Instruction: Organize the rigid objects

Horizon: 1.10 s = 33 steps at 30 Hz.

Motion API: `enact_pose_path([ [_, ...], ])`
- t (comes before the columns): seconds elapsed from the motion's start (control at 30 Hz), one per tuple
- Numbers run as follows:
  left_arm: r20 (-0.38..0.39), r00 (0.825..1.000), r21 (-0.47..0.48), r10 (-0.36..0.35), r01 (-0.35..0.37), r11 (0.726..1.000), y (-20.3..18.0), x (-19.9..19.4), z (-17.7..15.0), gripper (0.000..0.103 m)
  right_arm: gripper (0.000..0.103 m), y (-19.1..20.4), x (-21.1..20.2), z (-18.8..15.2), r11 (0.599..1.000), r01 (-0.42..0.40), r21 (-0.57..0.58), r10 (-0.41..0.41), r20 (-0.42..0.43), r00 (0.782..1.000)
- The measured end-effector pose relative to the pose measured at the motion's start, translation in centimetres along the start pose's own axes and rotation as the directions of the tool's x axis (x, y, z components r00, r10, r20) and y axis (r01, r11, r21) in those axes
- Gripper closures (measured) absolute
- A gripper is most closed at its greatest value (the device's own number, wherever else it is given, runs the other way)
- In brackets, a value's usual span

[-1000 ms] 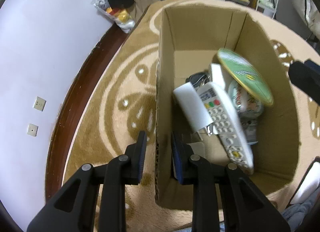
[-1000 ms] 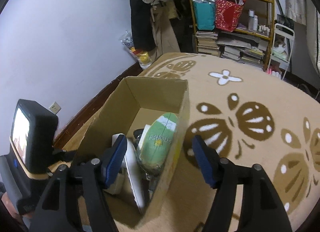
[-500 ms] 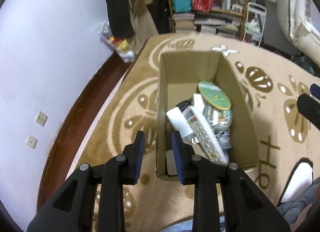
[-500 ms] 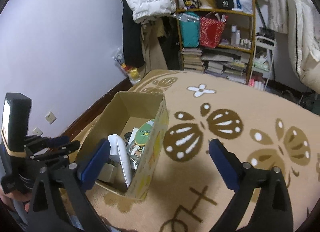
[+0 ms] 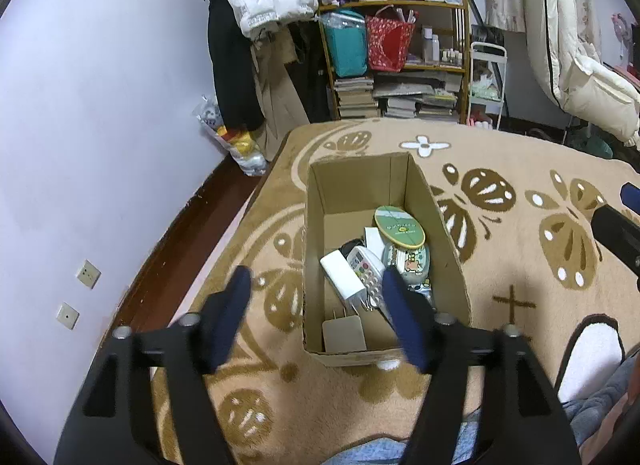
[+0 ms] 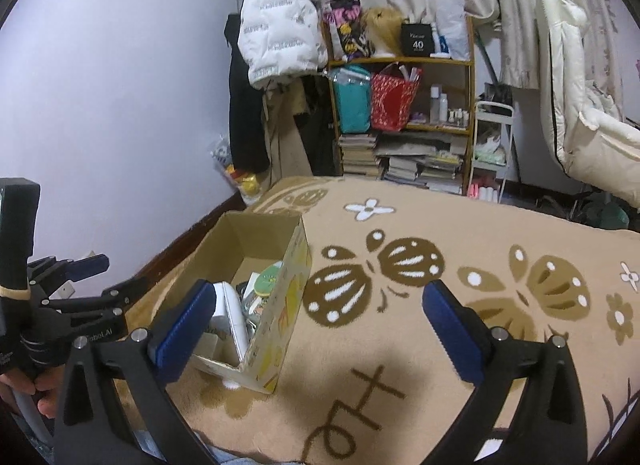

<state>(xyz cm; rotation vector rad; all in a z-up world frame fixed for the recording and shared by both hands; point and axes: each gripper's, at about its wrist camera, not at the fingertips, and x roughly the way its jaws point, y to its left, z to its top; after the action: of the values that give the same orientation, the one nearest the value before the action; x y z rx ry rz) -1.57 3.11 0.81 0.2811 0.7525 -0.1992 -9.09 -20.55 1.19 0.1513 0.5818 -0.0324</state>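
While both grippers hang above the patterned rug, the cardboard box sits open-topped on it, and everything else is placed from that box. Inside the box, toward its near end, lie a white remote control with coloured buttons, a white rectangular block just beside the remote on its left, and a flat beige card against the near wall. Farther in, a round green-lidded tin leans tilted over a second tin printed with cartoon figures (the items overlap, so which ones touch the box floor cannot be told).

Above the near end of the box, the left gripper has its blue-padded fingers spread wide, holding nothing; one pad is over the rug left of the box, the other over the box's near right corner. To the right of the box, the right gripper is likewise spread wide and empty, its left pad overlapping the box's near end in the right wrist view, its right pad over bare rug.

Beyond the far end of the box stands a wooden shelf with books, a teal bag and a red bag, and a white puffer jacket hangs to its left.
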Motion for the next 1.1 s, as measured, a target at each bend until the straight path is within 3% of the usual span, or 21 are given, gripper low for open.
enact_pose_path([
  [0.23, 0.069, 0.998, 0.014, 0.003, -0.004, 1.000, -0.3, -1.5, 0.0, 0.006, 0.000, -0.6, -0.4, -1.0, 0.999, 0.020, 0.036, -0.022, 0.035, 0.999],
  [0.43, 0.089, 0.996, 0.010, 0.018, -0.019, 1.000, -0.6, -1.4, -0.1, 0.004, 0.000, -1.0, -0.5, -1.9, 0.998, 0.032, 0.059, -0.036, 0.072, 0.997],
  [0.6, 0.129, 0.991, -0.010, 0.040, -0.039, 0.999, -0.5, -1.5, 0.0, 0.004, 0.000, -1.7, 0.6, -2.4, 0.996, 0.038, 0.084, -0.042, 0.052, 0.998],
  [1.1, 0.082, 0.994, 0.006, 0.068, -0.069, 0.998, -0.8, -0.1, 0.1, 0.004, 0.000, -2.1, 1.1, -2.4, 0.992, 0.029, 0.121, -0.036, 0.057, 0.998],
])
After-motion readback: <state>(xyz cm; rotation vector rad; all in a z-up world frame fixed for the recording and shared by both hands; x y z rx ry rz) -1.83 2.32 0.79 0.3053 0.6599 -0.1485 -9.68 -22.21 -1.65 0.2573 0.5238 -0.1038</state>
